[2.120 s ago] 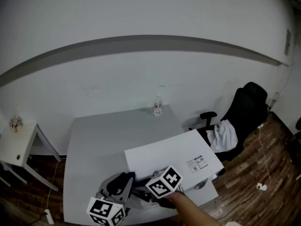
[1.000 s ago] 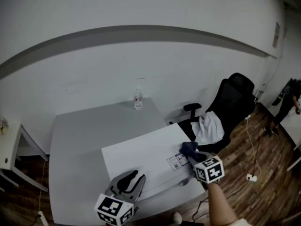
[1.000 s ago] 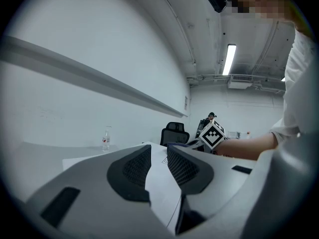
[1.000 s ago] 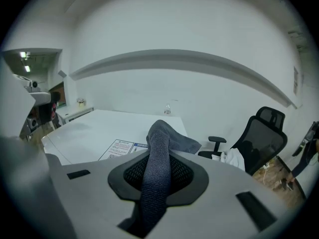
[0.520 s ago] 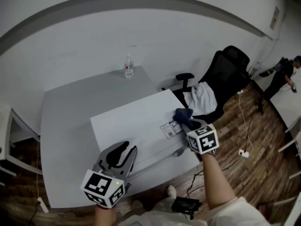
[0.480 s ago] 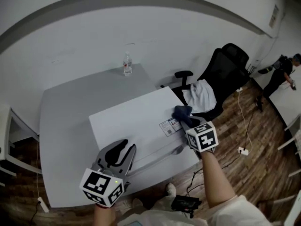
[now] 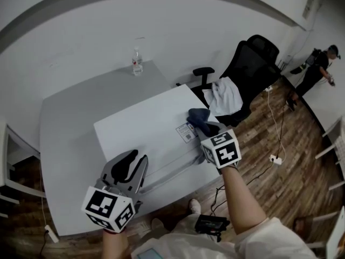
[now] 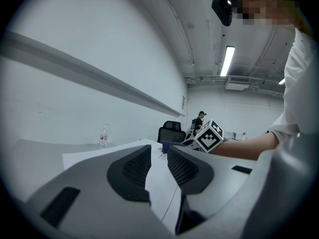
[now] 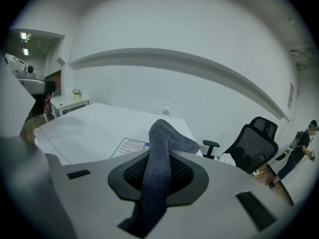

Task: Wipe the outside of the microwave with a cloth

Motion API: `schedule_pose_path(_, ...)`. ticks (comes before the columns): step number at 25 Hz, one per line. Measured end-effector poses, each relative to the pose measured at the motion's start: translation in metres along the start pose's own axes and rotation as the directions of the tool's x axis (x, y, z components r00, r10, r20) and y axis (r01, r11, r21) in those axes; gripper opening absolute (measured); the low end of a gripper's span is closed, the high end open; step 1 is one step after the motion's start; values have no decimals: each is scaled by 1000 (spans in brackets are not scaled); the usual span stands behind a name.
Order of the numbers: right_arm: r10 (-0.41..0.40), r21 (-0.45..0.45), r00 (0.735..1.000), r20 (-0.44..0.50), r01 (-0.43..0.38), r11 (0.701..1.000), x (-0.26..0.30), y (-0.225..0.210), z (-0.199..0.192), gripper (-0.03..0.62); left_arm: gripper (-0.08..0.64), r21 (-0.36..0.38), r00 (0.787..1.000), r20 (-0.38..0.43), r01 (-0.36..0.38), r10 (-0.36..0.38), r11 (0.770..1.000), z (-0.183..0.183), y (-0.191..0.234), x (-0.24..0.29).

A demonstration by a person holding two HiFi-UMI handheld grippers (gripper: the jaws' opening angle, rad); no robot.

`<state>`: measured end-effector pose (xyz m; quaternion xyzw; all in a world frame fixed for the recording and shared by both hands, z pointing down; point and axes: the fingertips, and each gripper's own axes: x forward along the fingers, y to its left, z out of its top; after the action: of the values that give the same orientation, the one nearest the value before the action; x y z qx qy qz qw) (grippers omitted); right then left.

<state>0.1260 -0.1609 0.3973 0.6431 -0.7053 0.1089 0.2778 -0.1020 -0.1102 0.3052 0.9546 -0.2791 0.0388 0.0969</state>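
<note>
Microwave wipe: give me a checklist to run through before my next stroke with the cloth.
1. Cloth clamped in the right tool: ok.
2. Cloth over the microwave top, beside the label: ok.
3. Cloth pressed flat on the surface: cannot tell.
4. Left tool empty, jaws apart, away from the cloth: ok.
5. Bottle standing apart from the microwave: ok.

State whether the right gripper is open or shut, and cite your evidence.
Shut: the right gripper clamps the dark cloth between its jaws, over the microwave.
</note>
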Motion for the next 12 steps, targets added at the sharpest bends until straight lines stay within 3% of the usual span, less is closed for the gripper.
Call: schedule_pose_path(12,-7,67,1000,2,7,998,-9,55,8,74,103,-10,1000,13,-12,12,1000,-4,5,-12)
